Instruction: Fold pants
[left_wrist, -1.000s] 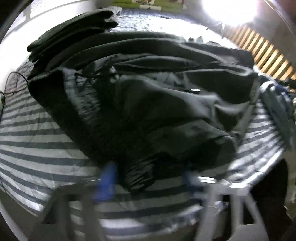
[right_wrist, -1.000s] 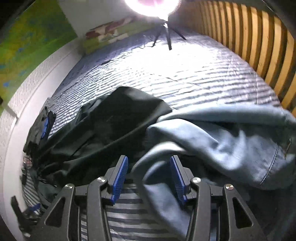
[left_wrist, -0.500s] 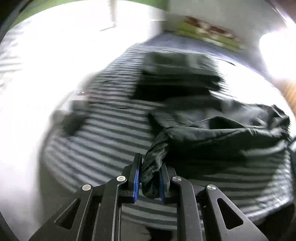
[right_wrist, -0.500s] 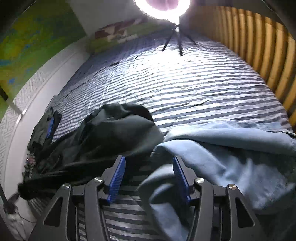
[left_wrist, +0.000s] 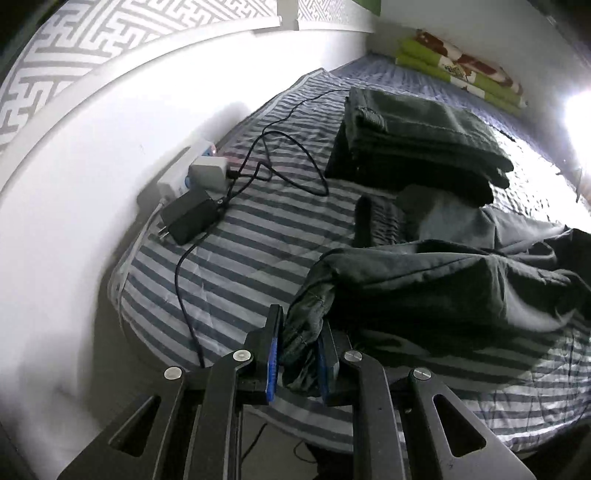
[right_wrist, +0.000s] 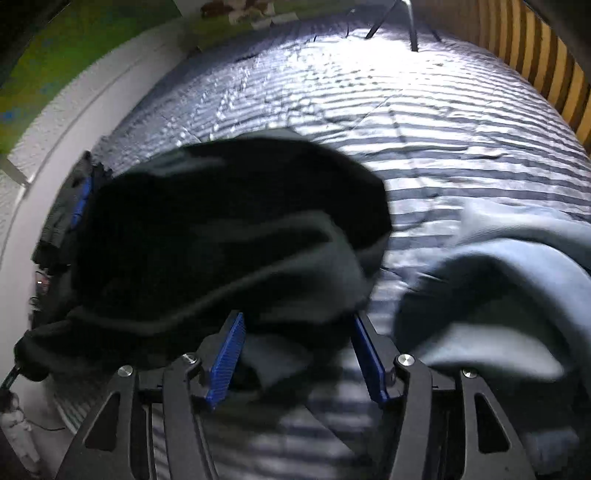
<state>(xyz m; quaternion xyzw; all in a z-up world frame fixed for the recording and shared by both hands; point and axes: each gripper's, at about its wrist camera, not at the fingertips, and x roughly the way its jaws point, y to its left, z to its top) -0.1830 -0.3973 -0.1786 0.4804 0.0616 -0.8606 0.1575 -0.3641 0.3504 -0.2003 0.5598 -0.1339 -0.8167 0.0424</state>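
Dark grey-black pants (left_wrist: 436, 284) lie rumpled on a striped bed near its front edge. My left gripper (left_wrist: 298, 350) is shut on a bunched end of them, the cloth pinched between its blue pads. In the right wrist view the same black pants (right_wrist: 229, 236) fill the left half, blurred. My right gripper (right_wrist: 295, 354) stands open, and a fold of the dark cloth lies between its blue fingers (right_wrist: 227, 360) without being pinched.
A stack of folded dark pants (left_wrist: 417, 144) sits farther back on the bed. Blue jeans (right_wrist: 491, 295) lie heaped at the right. A power strip, chargers (left_wrist: 192, 218) and cables lie by the white wall at left. Wooden slats (right_wrist: 554, 70) border the far right.
My left gripper closed on the pants end and pulled it left toward the bed corner. My right gripper moved left off the jeans, over the black pants.
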